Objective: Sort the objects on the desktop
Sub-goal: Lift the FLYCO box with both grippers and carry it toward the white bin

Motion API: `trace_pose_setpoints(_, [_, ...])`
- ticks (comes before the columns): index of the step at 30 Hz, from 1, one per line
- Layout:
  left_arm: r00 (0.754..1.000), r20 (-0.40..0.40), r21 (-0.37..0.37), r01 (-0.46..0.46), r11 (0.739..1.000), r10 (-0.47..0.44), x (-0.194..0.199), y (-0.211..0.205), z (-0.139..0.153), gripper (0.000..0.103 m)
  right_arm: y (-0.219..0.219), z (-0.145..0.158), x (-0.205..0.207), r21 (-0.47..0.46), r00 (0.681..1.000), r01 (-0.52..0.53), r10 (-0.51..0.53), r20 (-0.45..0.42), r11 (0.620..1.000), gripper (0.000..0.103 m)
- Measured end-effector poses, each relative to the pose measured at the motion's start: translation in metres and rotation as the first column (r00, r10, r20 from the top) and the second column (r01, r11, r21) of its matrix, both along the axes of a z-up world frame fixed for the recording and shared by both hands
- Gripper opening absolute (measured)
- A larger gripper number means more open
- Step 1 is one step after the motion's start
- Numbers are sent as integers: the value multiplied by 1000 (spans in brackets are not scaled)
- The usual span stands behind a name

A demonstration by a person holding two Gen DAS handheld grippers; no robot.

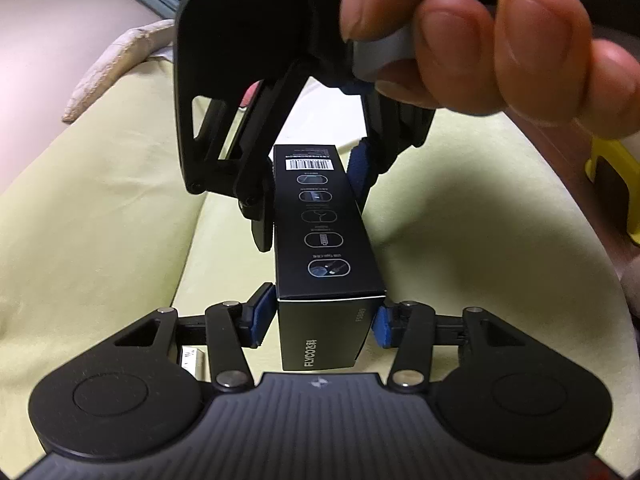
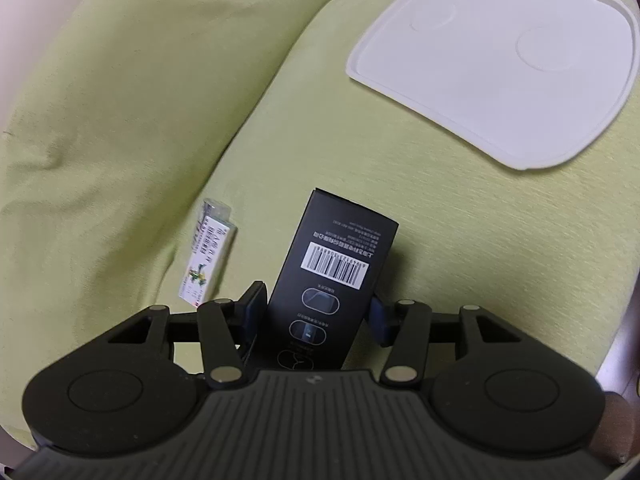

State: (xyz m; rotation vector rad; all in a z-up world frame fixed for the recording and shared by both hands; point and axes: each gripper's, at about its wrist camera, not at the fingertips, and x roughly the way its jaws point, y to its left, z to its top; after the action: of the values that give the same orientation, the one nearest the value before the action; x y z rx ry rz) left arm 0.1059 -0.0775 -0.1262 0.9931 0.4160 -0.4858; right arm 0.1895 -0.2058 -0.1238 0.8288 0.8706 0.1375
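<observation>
Left wrist view: left gripper (image 1: 325, 317) clamped on near end of black box (image 1: 326, 240), right gripper (image 1: 310, 184) pinching the box's far end from above, a hand (image 1: 488, 40) wrapped on its handle, top cropped. Right wrist view: right gripper (image 2: 318, 312) clamped on black box (image 2: 332, 280) above green cushion (image 2: 460, 240); small white packet (image 2: 208, 252) left of the box, white tray (image 2: 496, 68) beyond it, the box's lower part hidden.

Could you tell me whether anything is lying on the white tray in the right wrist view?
No, the white tray shows only its bare surface, while the black box sits apart from it between the right gripper fingers.
</observation>
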Motion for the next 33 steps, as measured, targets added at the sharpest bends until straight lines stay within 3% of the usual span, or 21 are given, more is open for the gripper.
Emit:
trace_pose_setpoints(4, [1000, -4, 17, 11, 1000, -11, 4, 4, -4, 53, -4, -7, 2, 31, 1000, 1, -1, -24, 1000, 49])
trace_pose_setpoints(8, [1000, -12, 13, 9, 1000, -9, 10, 9, -4, 53, -5, -16, 7, 64, 999, 9, -6, -45, 998, 57])
trace_pose_setpoints(10, [1000, -14, 10, 8, 1000, -8, 13, 11, -4, 53, -5, -20, 8, 92, 999, 17, -13, -50, 996, 47])
trace_pose_setpoints(20, [999, 16, -13, 40, 999, -40, 18, 15, 5, 53, -6, -2, -14, 45, 997, 71, -72, 21, 996, 47])
trace_pose_setpoints(28, [981, 72, -4, 181, 984, -180, 3, -2, 13, 53, -41, 11, -65, 55, 979, 188, -191, 70, 981, 48])
trace_pose_setpoints(33, [938, 110, 28, 328, 944, -329, -16, -27, 17, 53, -76, 17, -122, 82, 940, 318, -326, 98, 944, 48])
